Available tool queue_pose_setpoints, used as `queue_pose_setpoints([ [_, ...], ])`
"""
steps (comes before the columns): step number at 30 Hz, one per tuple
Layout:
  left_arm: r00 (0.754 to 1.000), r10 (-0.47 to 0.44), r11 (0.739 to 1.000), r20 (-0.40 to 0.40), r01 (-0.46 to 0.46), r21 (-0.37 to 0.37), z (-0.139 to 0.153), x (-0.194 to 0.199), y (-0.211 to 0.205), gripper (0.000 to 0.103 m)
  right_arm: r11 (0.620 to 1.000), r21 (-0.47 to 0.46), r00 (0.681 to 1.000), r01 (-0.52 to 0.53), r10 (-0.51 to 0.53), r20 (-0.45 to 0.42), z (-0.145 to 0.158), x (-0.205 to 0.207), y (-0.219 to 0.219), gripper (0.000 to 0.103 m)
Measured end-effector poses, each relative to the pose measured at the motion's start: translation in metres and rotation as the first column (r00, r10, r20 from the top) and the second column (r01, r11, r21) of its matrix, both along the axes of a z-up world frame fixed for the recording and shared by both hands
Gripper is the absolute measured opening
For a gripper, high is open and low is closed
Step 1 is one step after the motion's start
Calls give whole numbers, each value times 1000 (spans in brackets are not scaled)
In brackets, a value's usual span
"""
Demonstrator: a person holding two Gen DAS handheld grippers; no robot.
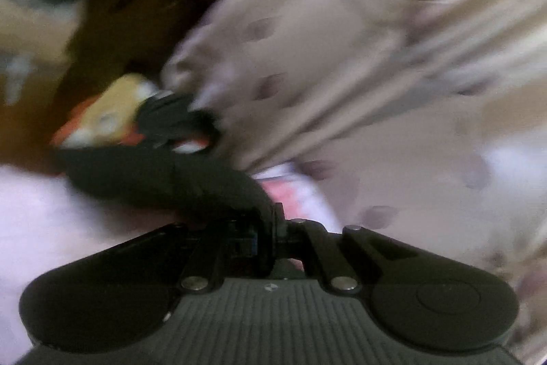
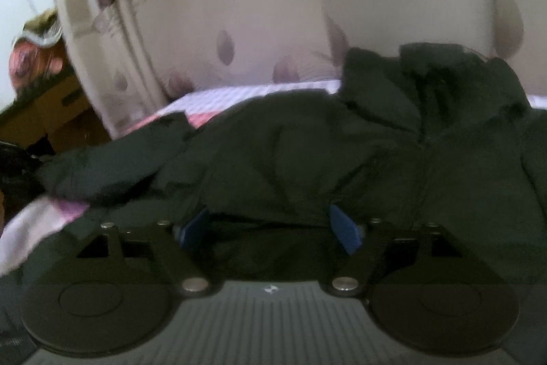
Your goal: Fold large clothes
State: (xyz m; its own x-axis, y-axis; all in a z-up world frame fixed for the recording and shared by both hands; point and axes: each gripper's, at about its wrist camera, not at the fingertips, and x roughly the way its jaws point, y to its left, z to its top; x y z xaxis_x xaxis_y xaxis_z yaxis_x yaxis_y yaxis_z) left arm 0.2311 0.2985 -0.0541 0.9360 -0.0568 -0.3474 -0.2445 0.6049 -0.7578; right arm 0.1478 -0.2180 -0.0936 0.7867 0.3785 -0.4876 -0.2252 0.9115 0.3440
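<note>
A dark, almost black garment [image 2: 342, 153] lies crumpled across a pink and white striped bed sheet [image 2: 239, 94], with its collar part raised at the right. In the right wrist view my right gripper [image 2: 270, 224] stands open and low against the garment. Its blue pads [image 2: 345, 230] are wide apart, and cloth lies over and between the fingers. In the blurred left wrist view my left gripper [image 1: 273, 216] is shut on a strip of the dark garment [image 1: 154, 173], which stretches away up and to the left.
A beige cloth with purple leaf spots [image 1: 342, 40] hangs close behind the bed and fills much of both views [image 2: 222, 5]. Brown cardboard boxes [image 1: 143, 5] stand at the left. An orange and yellow object [image 1: 109, 115] lies beside them.
</note>
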Motion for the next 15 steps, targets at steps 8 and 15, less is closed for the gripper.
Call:
queue_pose_setpoints([
  [8, 845, -438, 886, 306, 349, 306, 123, -21, -178, 6, 922, 342, 981, 183, -195, 1, 18, -69, -78, 80],
  [15, 582, -801, 562, 143, 648, 513, 74, -51, -352, 36, 878, 358, 936, 319, -350, 25, 31, -144, -164, 92],
])
